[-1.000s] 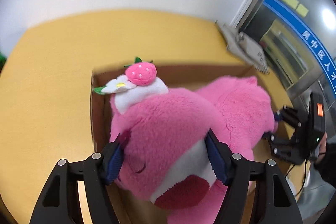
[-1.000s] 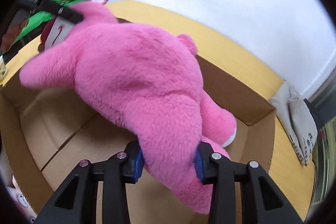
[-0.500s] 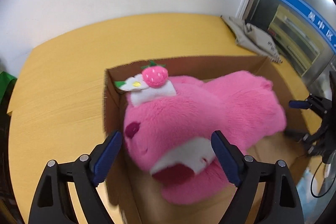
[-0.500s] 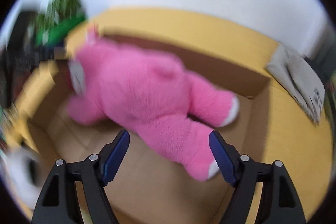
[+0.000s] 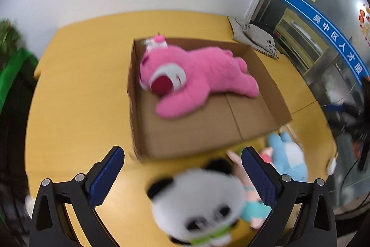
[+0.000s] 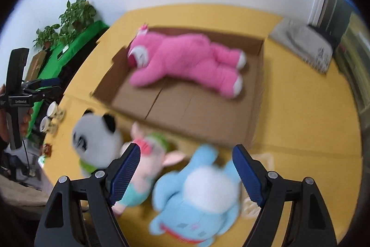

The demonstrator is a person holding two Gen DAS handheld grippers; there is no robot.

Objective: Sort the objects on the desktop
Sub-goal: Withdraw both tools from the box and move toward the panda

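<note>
A big pink plush bear (image 5: 196,75) lies on its side in an open cardboard box (image 5: 208,131) on the yellow table; it also shows in the right wrist view (image 6: 185,59) inside the box (image 6: 196,112). My left gripper (image 5: 182,168) is open and empty above a panda plush (image 5: 198,203). My right gripper (image 6: 186,166) is open and empty above a blue plush (image 6: 198,203). A small pink plush (image 6: 148,161) lies between the panda (image 6: 94,138) and the blue one.
The blue plush (image 5: 286,154) and small pink plush (image 5: 252,207) lie in front of the box. A grey cloth bag (image 5: 256,36) sits at the table's far right corner. Plants (image 6: 74,15) and a green cloth stand left. Small cups (image 6: 49,115) sit at the left edge.
Both grippers have opened and let go of the pink bear, which now lies in the box. Both have pulled back toward the plush toys in front of the box.
</note>
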